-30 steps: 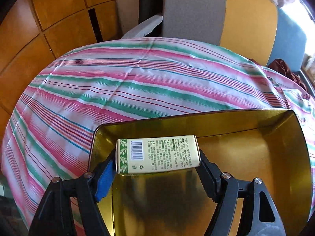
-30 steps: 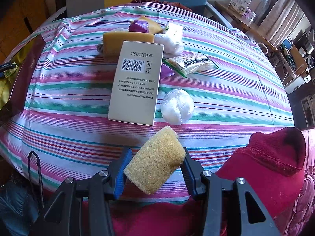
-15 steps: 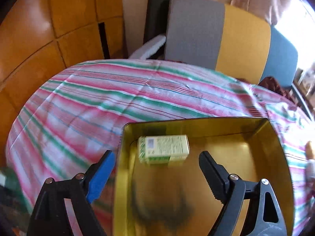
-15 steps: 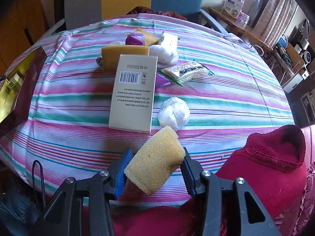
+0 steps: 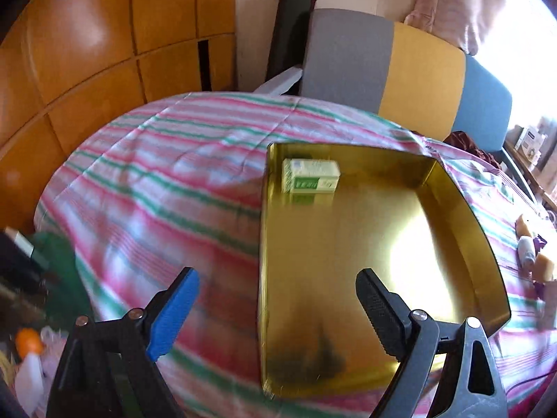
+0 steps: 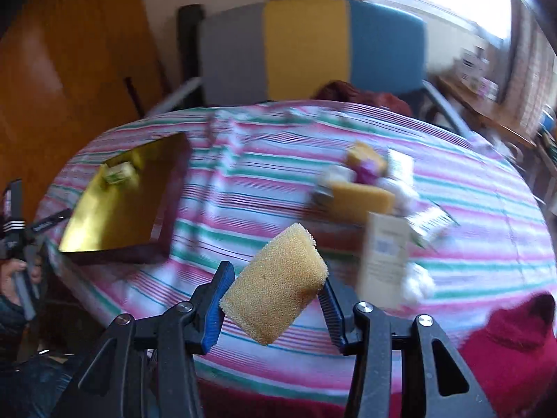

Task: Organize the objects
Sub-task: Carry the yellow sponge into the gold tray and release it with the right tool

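Observation:
A gold tin tray [image 5: 463, 216] lies on the striped tablecloth; it also shows in the right wrist view [image 6: 90, 240] at the left. A small green and white box [image 5: 310, 176] lies in its far left corner, also seen in the right wrist view [image 6: 120, 171]. My left gripper [image 5: 278, 310] is open and empty, pulled back over the tray's near left edge. My right gripper [image 6: 275, 296] is shut on a yellow sponge [image 6: 275, 282], held above the table's near edge.
A pile of loose items lies at the right of the table: a yellow sponge block [image 6: 362, 200], a tall cream box [image 6: 384, 257], white balls [image 6: 419, 284], a snack packet [image 6: 431, 221]. A red cloth [image 6: 515, 341] lies at the near right. A tricolour chair [image 6: 313, 45] stands behind.
My left gripper let go of the small box in the tray, opened and drew back. My right gripper lifted and swung left with the sponge, so the tray came into its view.

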